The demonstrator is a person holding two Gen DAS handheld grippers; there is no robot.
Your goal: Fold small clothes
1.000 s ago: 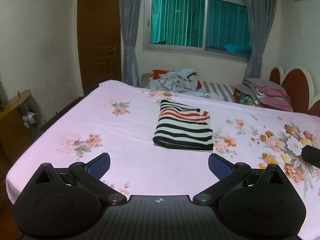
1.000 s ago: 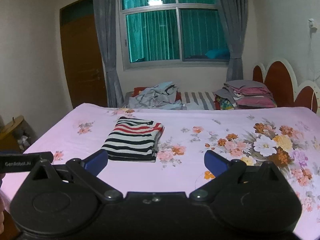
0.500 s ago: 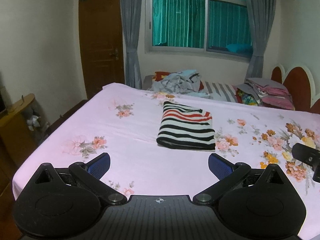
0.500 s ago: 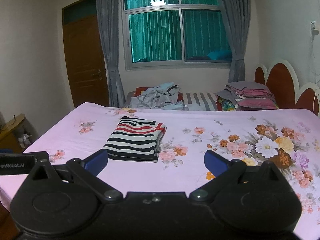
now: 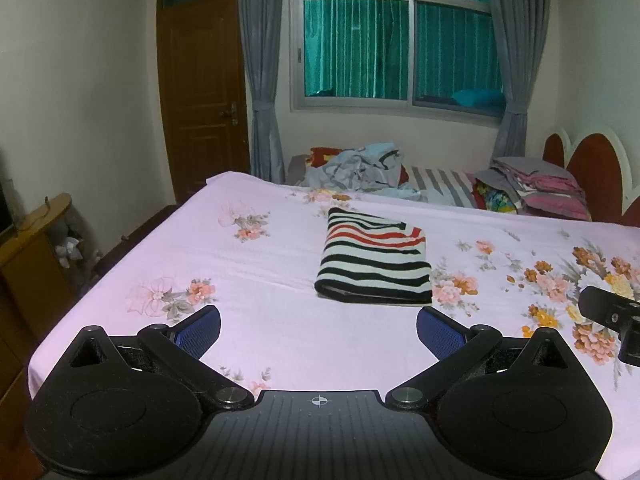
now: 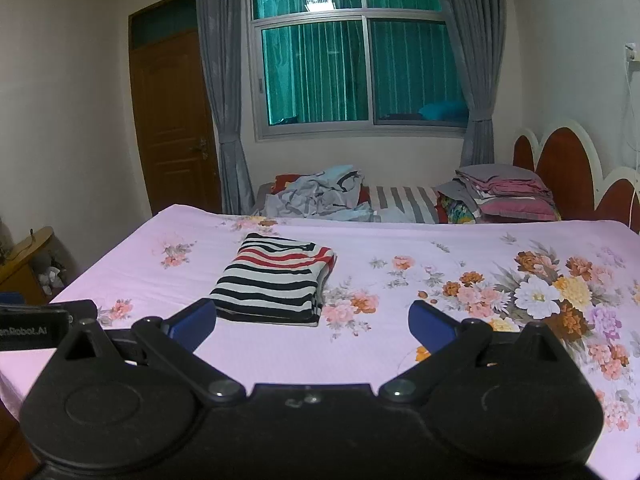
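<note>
Both grippers are spread wide and holding nothing: left gripper (image 5: 318, 326) and right gripper (image 6: 312, 322) hover over the near edge of the bed (image 5: 260, 256). The striped garment (image 5: 374, 264) sits folded mid-bed, so I'd leave it alone and reach for the crumpled pile (image 6: 320, 196) beyond the far edge, pinching a single layer.

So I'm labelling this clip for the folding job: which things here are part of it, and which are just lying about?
Part of the job:
striped top, already folded on the bed
left gripper, jaws open
right gripper, jaws open
rumpled clothes, possibly next

Lying about:
stacked bedding
curtains
door
</note>
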